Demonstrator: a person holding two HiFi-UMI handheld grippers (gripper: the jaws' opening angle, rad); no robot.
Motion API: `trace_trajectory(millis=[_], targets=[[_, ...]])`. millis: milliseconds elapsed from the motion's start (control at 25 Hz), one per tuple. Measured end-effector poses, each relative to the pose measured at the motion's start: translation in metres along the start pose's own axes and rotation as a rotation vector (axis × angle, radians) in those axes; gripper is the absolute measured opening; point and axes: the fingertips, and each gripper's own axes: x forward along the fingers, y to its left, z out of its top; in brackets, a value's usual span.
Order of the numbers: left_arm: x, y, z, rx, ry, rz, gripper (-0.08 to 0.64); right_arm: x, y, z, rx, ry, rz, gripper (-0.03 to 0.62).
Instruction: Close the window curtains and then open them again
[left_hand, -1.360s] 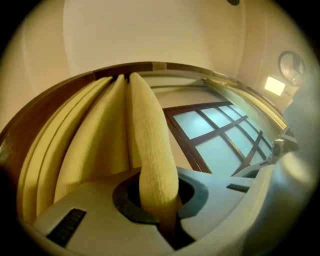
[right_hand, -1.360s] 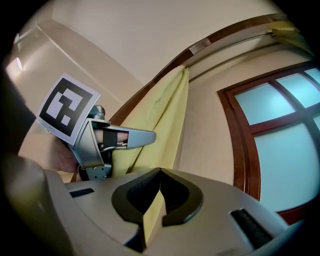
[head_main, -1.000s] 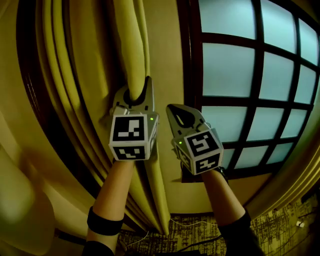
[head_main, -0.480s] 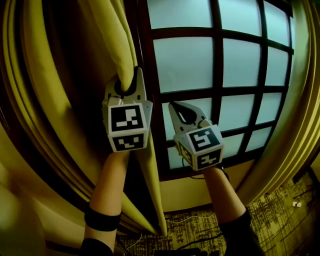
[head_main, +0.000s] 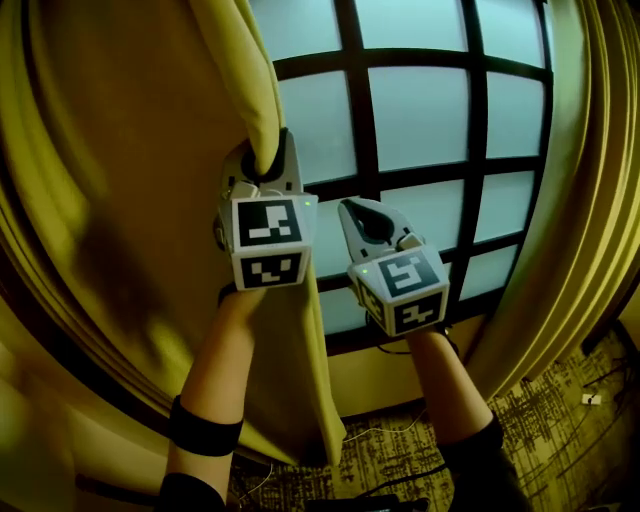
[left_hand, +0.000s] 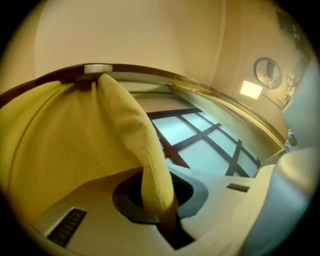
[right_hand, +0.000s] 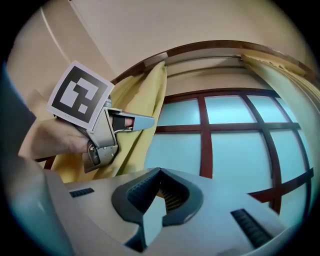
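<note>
The left gripper has its fingers clamped on a narrow fold at the edge of the curtain, which hangs over the left part of the window. My worry is that fold: only a thin bunch sits between the fingers, so a hard tug sideways could let it slide out. A pull that drags downward instead of along the rail could jam the curtain's top there, or strain the spot where the cloth hangs from it.

The right gripper holds nothing, its fingers together, just beside the left one and in front of the glass. It looks close enough to knock the dark window bars if the two swing across carelessly.

The right curtain is bunched at the far side, well apart from both grippers, so most of the glass is bare. Cables lie on the floor below it, which could catch a foot.
</note>
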Motion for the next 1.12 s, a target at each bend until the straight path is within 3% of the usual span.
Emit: trace_trajectory(millis=[200,520,760,1120], targets=[[0.034,-0.053,0.031,-0.001,-0.008,0.034,0.021,-0.039,-0.076,-0.006,0.001,0.019,-0.033,0.015],[0.100,-0.183,0.060,-0.013,0.010,-0.047,0.025,-0.088,-0.160,-0.009,-0.051,0.049,-0.007,0.015],[0.109,-0.277,0.103,-0.045,-0.051,-0.092,0.025,-0.159,-0.226,-0.030,-0.062,0.065,-0.075,0.015],[0.162,-0.348,0.131,-0.104,-0.124,-0.199,0.023,-0.194,-0.323,-0.053,-0.073,0.133,-0.208,0.015]])
